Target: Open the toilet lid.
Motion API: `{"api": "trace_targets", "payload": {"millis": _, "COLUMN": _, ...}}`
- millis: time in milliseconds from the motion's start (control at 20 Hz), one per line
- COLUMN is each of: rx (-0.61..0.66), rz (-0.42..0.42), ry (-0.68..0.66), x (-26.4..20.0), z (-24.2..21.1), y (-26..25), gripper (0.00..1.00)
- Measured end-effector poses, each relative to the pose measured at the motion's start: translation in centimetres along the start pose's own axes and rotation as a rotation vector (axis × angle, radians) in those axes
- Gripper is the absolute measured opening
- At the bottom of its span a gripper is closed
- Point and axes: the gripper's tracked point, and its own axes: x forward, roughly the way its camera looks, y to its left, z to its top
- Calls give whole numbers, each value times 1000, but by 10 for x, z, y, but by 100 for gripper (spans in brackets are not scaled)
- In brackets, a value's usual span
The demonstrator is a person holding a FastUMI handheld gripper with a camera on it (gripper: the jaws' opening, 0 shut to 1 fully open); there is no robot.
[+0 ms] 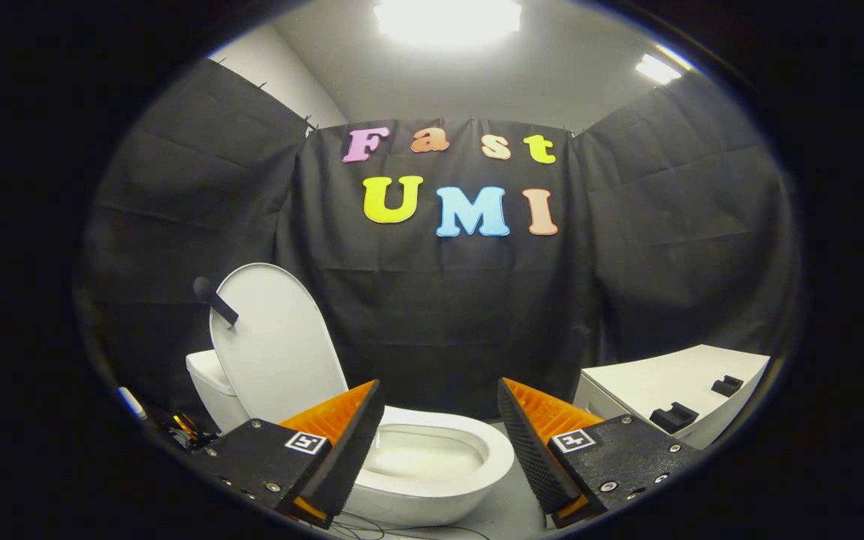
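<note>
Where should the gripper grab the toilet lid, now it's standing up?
Best bet is the black handle sticking out near the top edge of the lid. It juts out sideways on the tank side, so come from there. The lid itself is broad and smooth. The gripper is open, holding nothing.

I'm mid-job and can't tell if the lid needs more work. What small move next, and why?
Probably just back the hand-held gripper away a little. The toilet lid already stands upright, off the bowl, which is exposed just ahead of the fingers. The fingers are spread apart and hold nothing, so no further push seems needed.
</note>
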Motion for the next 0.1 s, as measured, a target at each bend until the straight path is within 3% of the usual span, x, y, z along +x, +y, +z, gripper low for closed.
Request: {"api": "trace_targets", "payload": {"millis": 100, "rx": 2, "rz": -1, "ry": 0, "x": 1, "z": 0, "y": 0, "gripper": 93}}
